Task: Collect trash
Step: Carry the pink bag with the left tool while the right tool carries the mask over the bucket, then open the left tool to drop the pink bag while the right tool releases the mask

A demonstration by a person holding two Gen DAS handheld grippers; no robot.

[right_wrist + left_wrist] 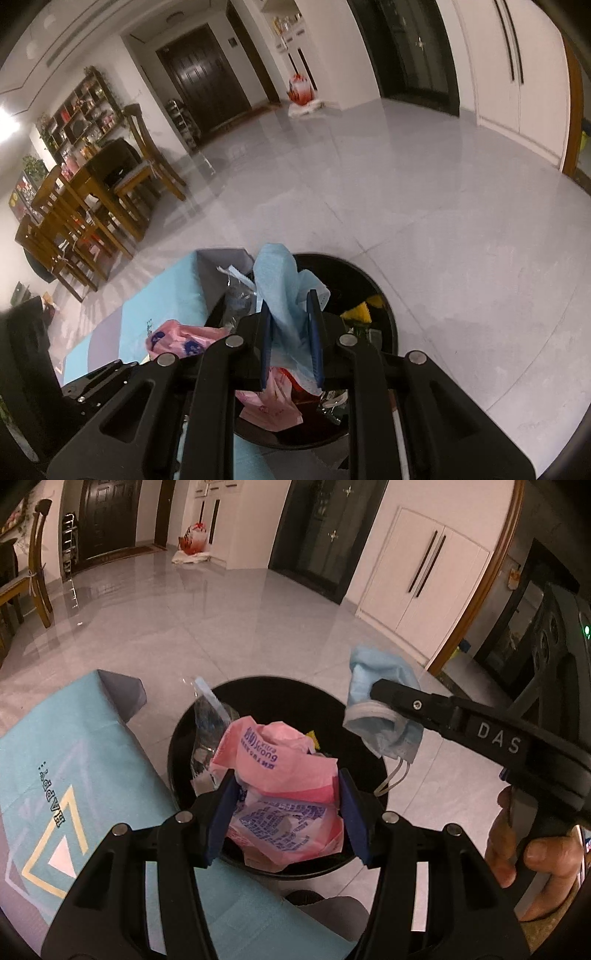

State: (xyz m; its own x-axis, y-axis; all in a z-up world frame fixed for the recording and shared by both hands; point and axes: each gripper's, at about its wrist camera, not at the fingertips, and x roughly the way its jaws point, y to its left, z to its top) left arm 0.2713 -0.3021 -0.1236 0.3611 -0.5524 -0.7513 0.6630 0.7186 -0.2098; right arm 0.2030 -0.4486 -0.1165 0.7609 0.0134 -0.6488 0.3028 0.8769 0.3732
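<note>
My left gripper (286, 808) is shut on a crumpled pink plastic wrapper (284, 775) with blue print, held over the round black trash bin (255, 698). My right gripper (291, 332) is shut on a light blue face mask (284, 291), also above the bin (384, 295). In the left wrist view the right gripper (373, 692) reaches in from the right with the mask (380, 705) hanging over the bin's right rim. A clear plastic bag (208, 720) sticks up at the bin's left side. Yellow and pink scraps (356, 314) lie inside the bin.
A table with a light blue cloth (70, 760) stands right beside the bin on the left. Grey tiled floor (424, 221) spreads beyond. Wooden chairs and a dining table (92, 192) stand far left; white cabinet doors (421, 576) far right.
</note>
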